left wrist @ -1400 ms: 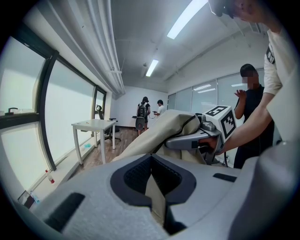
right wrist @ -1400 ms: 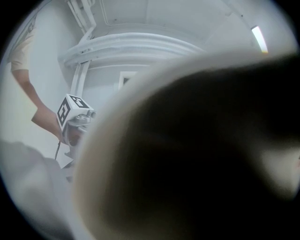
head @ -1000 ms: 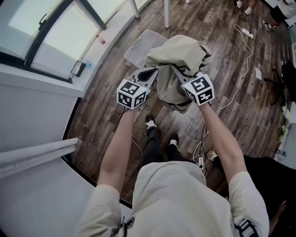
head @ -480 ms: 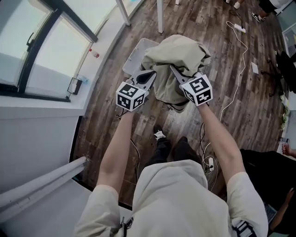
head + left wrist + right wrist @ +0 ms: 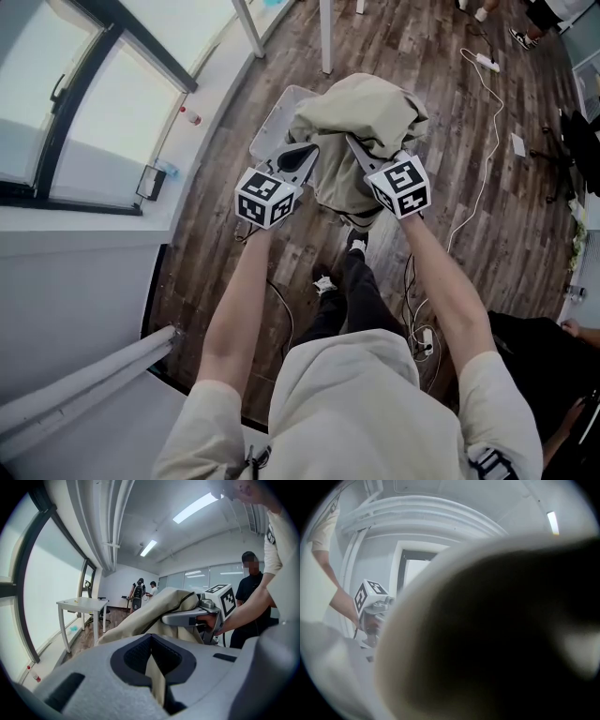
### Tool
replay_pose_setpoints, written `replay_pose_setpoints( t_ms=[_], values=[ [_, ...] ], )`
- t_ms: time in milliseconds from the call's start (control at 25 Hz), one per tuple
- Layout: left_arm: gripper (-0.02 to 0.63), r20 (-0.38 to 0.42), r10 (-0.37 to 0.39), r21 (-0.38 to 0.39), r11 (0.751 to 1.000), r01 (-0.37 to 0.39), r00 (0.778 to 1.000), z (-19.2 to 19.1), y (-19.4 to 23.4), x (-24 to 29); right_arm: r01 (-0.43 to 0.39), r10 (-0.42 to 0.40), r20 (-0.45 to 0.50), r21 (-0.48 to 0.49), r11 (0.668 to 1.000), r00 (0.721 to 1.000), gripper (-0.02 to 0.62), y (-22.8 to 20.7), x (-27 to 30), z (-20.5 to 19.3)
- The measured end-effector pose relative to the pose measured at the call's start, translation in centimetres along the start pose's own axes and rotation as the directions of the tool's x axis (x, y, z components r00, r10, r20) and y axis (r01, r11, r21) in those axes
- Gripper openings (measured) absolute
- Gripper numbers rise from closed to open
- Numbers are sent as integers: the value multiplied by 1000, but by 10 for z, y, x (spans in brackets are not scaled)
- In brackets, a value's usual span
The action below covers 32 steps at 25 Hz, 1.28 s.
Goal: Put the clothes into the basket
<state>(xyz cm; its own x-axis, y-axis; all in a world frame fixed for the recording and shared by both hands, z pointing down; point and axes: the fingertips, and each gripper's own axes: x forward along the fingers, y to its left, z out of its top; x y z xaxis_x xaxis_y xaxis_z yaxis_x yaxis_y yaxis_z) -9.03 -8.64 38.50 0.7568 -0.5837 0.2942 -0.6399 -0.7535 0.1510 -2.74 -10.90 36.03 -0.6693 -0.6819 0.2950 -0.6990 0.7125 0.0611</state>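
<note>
A bunched beige garment (image 5: 361, 112) hangs in the air between both grippers, above the wooden floor. My left gripper (image 5: 302, 155) is shut on its left side; in the left gripper view a fold of the beige cloth (image 5: 154, 616) runs down between the jaws of that gripper (image 5: 152, 677). My right gripper (image 5: 356, 142) is shut on the garment's right side, and the cloth (image 5: 487, 634) fills most of the right gripper view. A translucent white basket (image 5: 267, 127) stands on the floor beyond the garment, mostly hidden by it.
A window wall runs along the left. White table legs (image 5: 323, 33) stand just past the basket. A power strip with a white cable (image 5: 487, 61) lies on the floor to the right. My own feet (image 5: 356, 246) are below the garment. People (image 5: 138, 592) stand far off.
The person's feet have stepped forward and the view has shifted slightly toward the basket. Both grippers still hold the garment at the same height.
</note>
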Motion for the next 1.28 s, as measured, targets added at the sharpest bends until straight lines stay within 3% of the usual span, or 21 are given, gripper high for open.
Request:
replay_pose_setpoints(
  t_ms=[720, 1080, 1280],
  values=[
    [13, -11, 70, -8, 997, -71, 997, 34, 63, 100, -85, 85, -9, 26, 996, 996, 52, -107, 61, -25],
    [14, -13, 96, -23, 995, -96, 995, 33, 94, 113, -61, 61, -8, 33, 998, 998, 52, -141, 90, -33],
    [14, -6, 73, -26, 997, -74, 997, 26, 112, 126, -55, 55, -9, 17, 998, 998, 52, -146, 110, -33]
  ],
)
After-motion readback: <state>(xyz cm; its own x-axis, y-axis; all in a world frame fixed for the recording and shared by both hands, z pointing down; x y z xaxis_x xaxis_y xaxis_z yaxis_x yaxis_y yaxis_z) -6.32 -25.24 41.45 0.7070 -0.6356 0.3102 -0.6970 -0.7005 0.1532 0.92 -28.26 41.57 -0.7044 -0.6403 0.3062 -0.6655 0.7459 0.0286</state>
